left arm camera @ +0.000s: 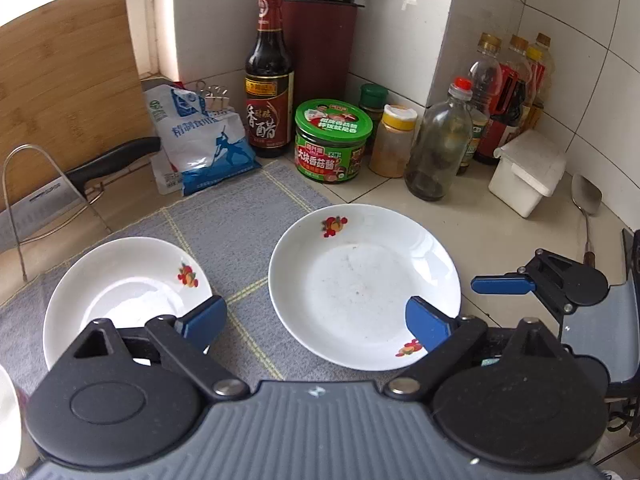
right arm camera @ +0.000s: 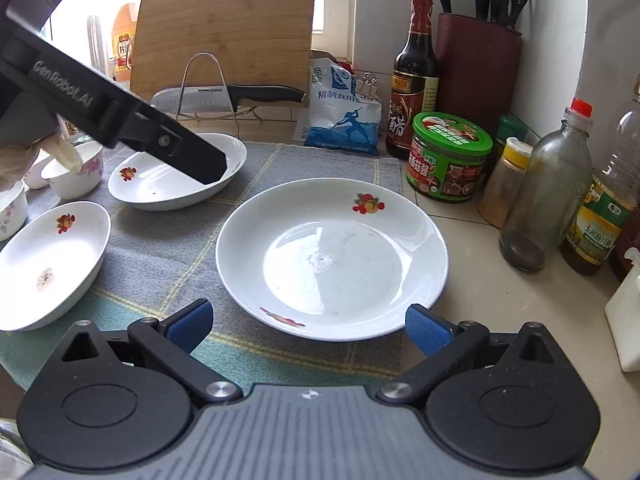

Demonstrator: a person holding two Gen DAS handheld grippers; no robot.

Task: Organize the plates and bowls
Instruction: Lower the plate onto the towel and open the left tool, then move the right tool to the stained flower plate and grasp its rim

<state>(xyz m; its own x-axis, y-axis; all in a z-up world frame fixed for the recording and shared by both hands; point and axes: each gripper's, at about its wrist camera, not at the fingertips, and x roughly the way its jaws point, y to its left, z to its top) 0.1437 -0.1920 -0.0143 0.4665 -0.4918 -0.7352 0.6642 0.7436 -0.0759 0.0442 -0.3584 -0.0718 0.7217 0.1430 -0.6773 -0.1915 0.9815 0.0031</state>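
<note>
My right claw (right arm camera: 310, 330) is spread wide, gripping nothing, its blue pads on either side of the near rim of the large white plate (right arm camera: 332, 258), which lies partly on the grey cloth mat (right arm camera: 168, 248) and partly on the tiled desk (right arm camera: 500, 320). My left claw (left arm camera: 316, 320) is also spread and empty, hovering between that plate (left arm camera: 364, 288) and a shallow bowl (left arm camera: 120, 288) on the mat. From the right wrist I see 2 such bowls: one far (right arm camera: 160, 188) under the left claw's finger, one nearer on the left (right arm camera: 52, 260). 2 small flowered cups (right arm camera: 80, 168) sit at the far left. A green-lidded jar (right arm camera: 450, 156) stands behind the plate.
</note>
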